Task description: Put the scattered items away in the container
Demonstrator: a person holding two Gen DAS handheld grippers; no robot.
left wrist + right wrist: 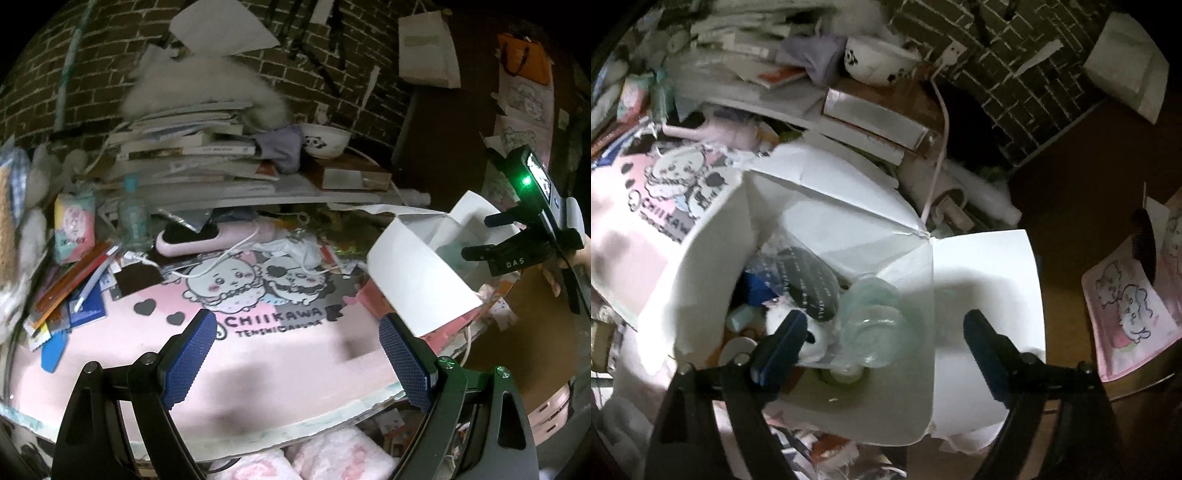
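We hold our right gripper point(882, 332) directly over the mouth of the white cardboard box with its four flaps folded outward point(990, 280), fingers spread wide and empty, which reads to us as a release just made or a check on what has landed inside. The box sits at the right edge of the pink cartoon-printed desk mat point(258, 354), flaps splayed so the opening stays clear for dropping. Inside we count one clear pale-green plastic bottle point(871, 328) lying on its side against the near wall, one dark pouch with white lettering point(809, 284) further in, and a few smaller pieces we cannot tell apart. Our left gripper point(295, 354) hovers above the bare near part of the mat, its two blue-padded fingers parted with nothing between them, placed, we judge, to go for the clutter at the far left. There we count one upright clear bottle with a teal cap point(131, 214), one pink brush-like device with a white cable point(207, 240), and a loose fan of pencils and cards point(74, 280). The right gripper also shows in the left view, above the box.
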